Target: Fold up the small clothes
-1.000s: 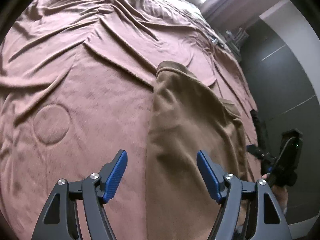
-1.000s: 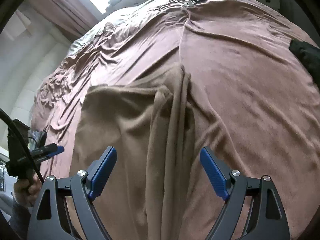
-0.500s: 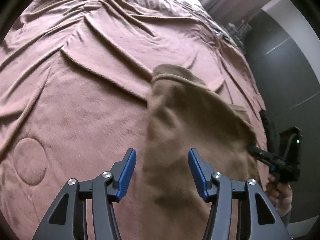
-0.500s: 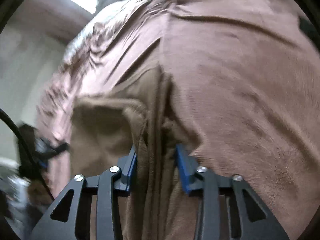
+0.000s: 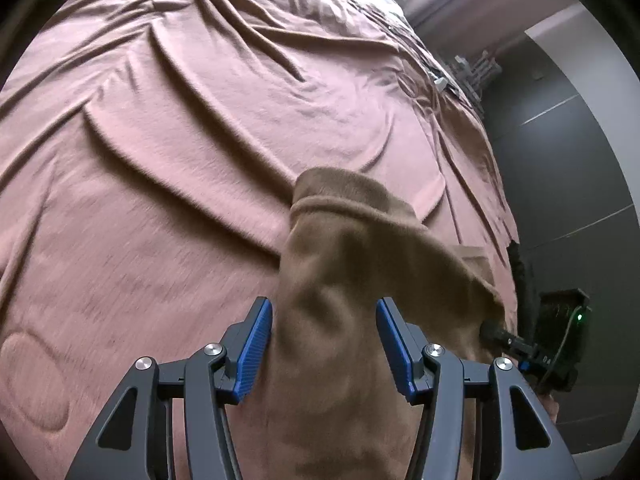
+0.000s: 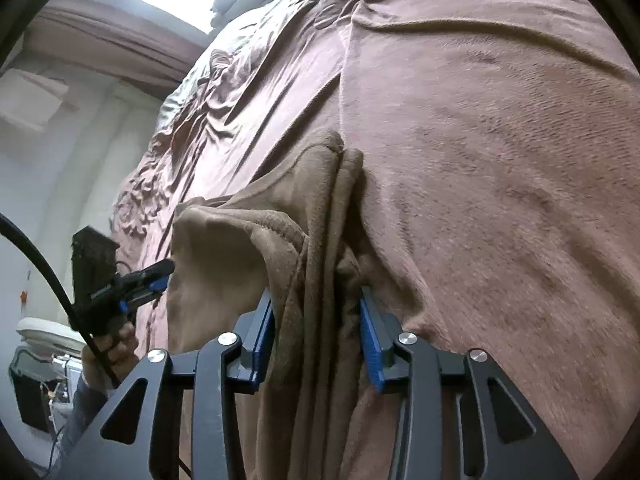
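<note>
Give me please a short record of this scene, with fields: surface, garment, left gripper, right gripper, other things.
surface: pink-brown blanket, wrinkled, spread over a bed
garment: tan-brown garment, lying on the blanket, bunched in long folds on the side seen in the right wrist view
left gripper: left gripper astride the garment, cloth between the blue pads, a gap visible at the right pad
right gripper: right gripper around the bunched folds, cloth between the pads, jaws opening slightly
other things: curtain beyond the bed
</note>
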Demonstrator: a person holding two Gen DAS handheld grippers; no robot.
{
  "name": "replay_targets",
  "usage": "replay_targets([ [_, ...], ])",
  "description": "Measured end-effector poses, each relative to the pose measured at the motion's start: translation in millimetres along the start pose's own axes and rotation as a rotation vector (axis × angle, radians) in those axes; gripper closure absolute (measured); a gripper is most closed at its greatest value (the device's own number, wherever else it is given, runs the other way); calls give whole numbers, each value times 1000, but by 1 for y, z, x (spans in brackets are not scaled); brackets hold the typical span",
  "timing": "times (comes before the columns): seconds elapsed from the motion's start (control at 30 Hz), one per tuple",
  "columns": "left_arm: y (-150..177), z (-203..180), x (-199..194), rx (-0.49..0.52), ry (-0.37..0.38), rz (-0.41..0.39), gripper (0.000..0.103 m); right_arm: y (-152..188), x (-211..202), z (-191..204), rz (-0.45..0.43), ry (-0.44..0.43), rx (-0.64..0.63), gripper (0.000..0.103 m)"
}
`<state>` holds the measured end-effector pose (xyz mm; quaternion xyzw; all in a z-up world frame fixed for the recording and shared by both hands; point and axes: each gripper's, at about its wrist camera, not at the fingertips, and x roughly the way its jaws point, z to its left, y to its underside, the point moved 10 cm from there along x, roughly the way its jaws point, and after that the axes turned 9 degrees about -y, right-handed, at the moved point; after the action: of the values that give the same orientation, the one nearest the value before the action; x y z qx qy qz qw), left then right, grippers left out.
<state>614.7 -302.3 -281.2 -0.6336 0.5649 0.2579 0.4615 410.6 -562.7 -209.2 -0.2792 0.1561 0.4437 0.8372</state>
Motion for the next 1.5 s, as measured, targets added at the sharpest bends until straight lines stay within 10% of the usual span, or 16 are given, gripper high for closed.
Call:
replay_targets([
  [0.2, -18, -8, 18, 15, 31, 4, 48, -1, 2, -7, 6, -37, -6, 67],
  [0.5, -21, -16, 7, 68, -40, -10, 95, 3, -1, 8, -11, 55, -92, 90],
  [1.5, 11, -96, -202, 162, 129, -311, 98, 88, -149, 201, -203, 153, -446, 92],
])
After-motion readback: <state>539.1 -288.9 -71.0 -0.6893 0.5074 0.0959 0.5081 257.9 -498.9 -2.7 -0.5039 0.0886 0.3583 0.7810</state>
